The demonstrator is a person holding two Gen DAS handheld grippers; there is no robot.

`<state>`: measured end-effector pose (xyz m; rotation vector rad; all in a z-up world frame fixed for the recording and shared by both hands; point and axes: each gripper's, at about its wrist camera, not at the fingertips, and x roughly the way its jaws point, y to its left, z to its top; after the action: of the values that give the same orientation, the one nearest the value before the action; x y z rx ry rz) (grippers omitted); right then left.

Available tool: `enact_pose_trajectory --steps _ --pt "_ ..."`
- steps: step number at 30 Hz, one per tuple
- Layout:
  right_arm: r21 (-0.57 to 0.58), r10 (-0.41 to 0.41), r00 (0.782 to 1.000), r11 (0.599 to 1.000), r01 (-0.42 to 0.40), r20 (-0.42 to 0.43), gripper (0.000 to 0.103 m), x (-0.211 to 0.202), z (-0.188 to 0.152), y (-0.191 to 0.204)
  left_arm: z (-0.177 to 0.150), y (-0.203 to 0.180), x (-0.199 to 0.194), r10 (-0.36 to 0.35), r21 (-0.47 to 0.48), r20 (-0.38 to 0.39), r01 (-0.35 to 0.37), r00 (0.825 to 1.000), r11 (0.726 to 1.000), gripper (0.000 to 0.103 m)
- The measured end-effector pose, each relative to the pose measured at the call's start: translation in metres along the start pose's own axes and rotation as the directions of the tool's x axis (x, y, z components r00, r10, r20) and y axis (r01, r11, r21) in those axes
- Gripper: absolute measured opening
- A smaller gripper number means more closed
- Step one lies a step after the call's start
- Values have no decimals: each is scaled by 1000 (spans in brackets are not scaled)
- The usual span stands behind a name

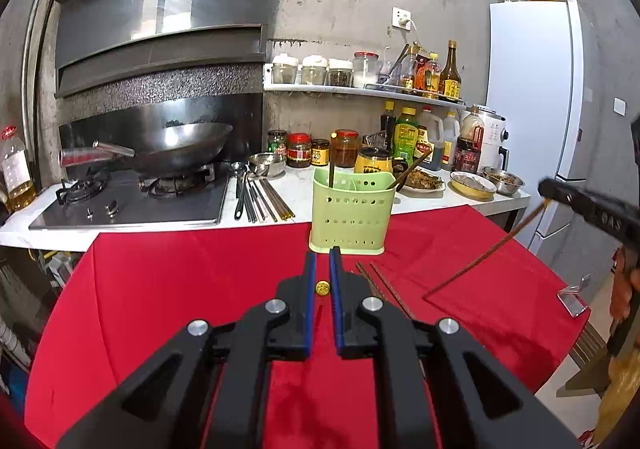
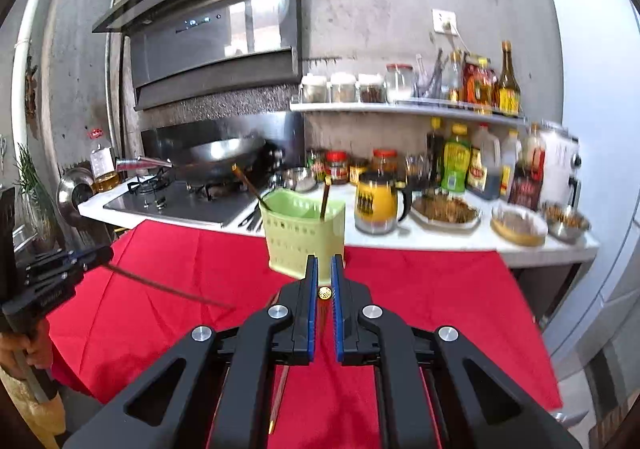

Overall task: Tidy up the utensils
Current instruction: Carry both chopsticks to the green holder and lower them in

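Observation:
A light green perforated utensil holder (image 1: pixel 351 209) stands at the far edge of the red cloth (image 1: pixel 200 281), with a chopstick and a wooden spoon upright in it; it also shows in the right wrist view (image 2: pixel 302 235). My left gripper (image 1: pixel 323 259) is shut on a brown chopstick (image 1: pixel 322 288), seen end-on with its gold tip between the pads. My right gripper (image 2: pixel 324 263) is shut on a chopstick (image 2: pixel 324 293) the same way. In the left wrist view the right gripper (image 1: pixel 592 209) holds its chopstick (image 1: pixel 484 255) slanting down. Two more chopsticks (image 1: pixel 380 285) lie on the cloth.
A white counter (image 1: pixel 296 189) behind holds a gas hob (image 1: pixel 132 201) with a wok (image 1: pixel 180 149), loose chopsticks and ladles (image 1: pixel 260 201), jars, bottles, a yellow mug (image 2: pixel 376 203) and food bowls. A white fridge (image 1: pixel 536 97) stands at the right.

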<state>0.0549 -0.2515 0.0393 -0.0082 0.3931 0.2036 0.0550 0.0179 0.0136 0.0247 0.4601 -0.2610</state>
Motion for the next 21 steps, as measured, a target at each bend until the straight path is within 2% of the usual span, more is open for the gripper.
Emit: enact_pose_trajectory --steps 6,13,21 --pt "-28 -2 1000 1000 2 6 7 21 21 2 22 2 0 -41 21 0 41 999 999 7" --pt "-6 11 1000 1000 -11 2 8 54 29 -6 41 -3 29 -86 25 -31 87 996 996 7" --pt "-23 20 1000 1000 -20 3 7 61 41 -7 68 -11 22 -60 100 2 59 998 993 7"
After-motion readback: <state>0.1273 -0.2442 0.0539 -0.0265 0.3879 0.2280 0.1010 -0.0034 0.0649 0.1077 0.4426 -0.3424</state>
